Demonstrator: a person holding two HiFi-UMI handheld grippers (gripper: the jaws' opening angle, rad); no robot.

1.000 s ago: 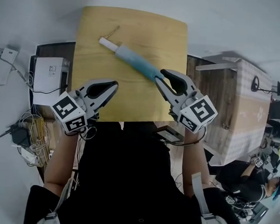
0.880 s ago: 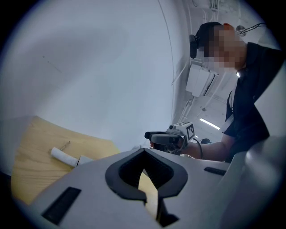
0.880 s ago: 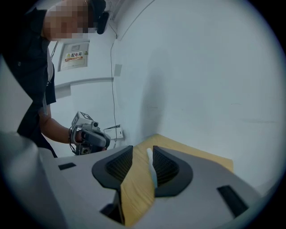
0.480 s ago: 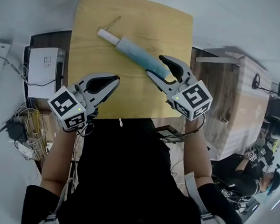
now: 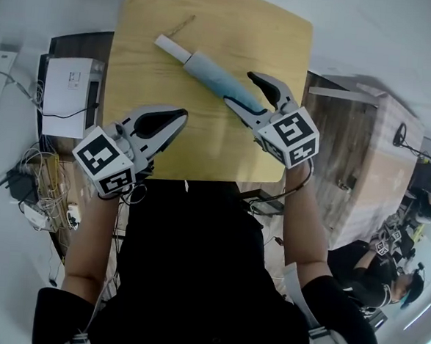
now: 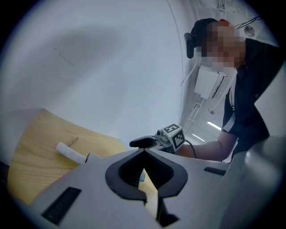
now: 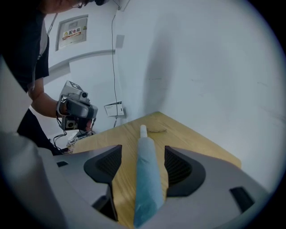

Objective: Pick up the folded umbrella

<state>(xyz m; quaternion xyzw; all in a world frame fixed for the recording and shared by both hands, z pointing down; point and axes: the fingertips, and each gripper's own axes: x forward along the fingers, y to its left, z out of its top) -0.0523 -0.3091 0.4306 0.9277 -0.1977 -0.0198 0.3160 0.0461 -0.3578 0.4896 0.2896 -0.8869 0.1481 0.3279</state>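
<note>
The slim pale-blue folded umbrella (image 5: 208,71) lies lengthwise between the jaws of the right gripper (image 5: 238,88); they have just been opening and apparently don't touch it. The left gripper (image 5: 179,118), jaws together, sits farther off.

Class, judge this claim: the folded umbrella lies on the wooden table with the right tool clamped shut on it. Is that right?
No. The right tool is open: its jaws, just opened wider, stand astride the folded umbrella without pressing it, as the right gripper view shows. It does lie on the wooden table.
</note>
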